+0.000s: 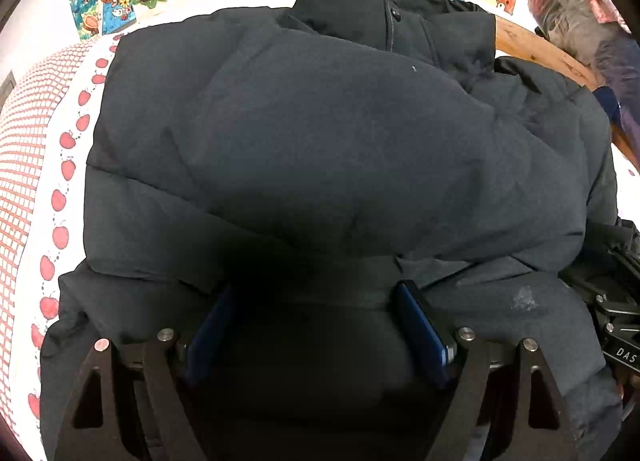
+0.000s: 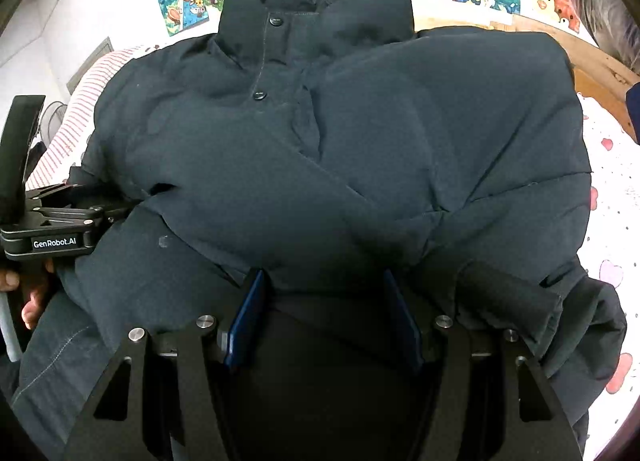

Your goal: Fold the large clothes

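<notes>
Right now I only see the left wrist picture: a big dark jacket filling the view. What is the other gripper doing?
Observer: The right gripper points at the near edge of the jacket. Its fingers stand apart with dark fabric between them.
Operator: Is a sleeve anywhere?
Observer: Yes, a sleeve cuff lies just to the right of those fingers.
Operator: Who holds the gripper on my side?
Observer: A hand grips the handle of the left gripper, at the jacket's left edge in the right wrist view.
</notes>
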Tool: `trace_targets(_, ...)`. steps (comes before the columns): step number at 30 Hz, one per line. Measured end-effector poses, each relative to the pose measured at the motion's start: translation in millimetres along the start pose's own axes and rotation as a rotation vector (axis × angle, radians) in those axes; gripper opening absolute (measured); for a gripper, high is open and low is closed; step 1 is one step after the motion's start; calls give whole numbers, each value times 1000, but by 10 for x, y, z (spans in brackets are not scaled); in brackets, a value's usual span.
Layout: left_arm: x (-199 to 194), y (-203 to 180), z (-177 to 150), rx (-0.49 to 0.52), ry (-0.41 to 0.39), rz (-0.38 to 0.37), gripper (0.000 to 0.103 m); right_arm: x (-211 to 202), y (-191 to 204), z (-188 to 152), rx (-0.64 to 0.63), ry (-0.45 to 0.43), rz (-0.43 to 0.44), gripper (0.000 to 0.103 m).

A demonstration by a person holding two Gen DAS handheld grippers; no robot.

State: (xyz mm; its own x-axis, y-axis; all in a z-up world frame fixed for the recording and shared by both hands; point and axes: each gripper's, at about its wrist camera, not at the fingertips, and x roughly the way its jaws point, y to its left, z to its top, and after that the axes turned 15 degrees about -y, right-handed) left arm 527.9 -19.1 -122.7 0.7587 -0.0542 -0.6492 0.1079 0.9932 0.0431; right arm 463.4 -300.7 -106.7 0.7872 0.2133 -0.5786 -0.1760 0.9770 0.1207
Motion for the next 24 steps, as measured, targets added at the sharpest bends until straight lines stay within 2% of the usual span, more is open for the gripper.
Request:
trace_targets(6, -134, 103, 6, -59, -54, -61, 90, -185, -76, 62, 53, -81, 43, 58)
trace_targets(11, -265, 165, -4, -91, -107, -90, 91, -376, -192, 33, 105, -150, 77, 61)
trace_targets(13, -332, 210, 30, -114, -106, -117, 91, -480, -254, 84, 139, -162, 95, 61)
trace_targets(15, -413, 267, 126, -152, -102, -146, 91, -572, -321, 172, 162, -166, 112, 64)
trace_targets(17, -472, 337, 278, -195, -110, -164, 91, -625, -336, 311, 165, -166, 126, 72)
trace_targets(18, -492, 376, 382, -212, -119, -167, 91, -649, -342, 414, 148, -163, 128, 73)
trace_targets(21, -527, 441, 654, -227, -144, -167, 91, -600, -392, 728, 124, -150, 93, 74)
trace_targets(24, -429, 458, 1074, -215, -157, -141, 91, -413, -534, 1136, 179, -113, 54, 74)
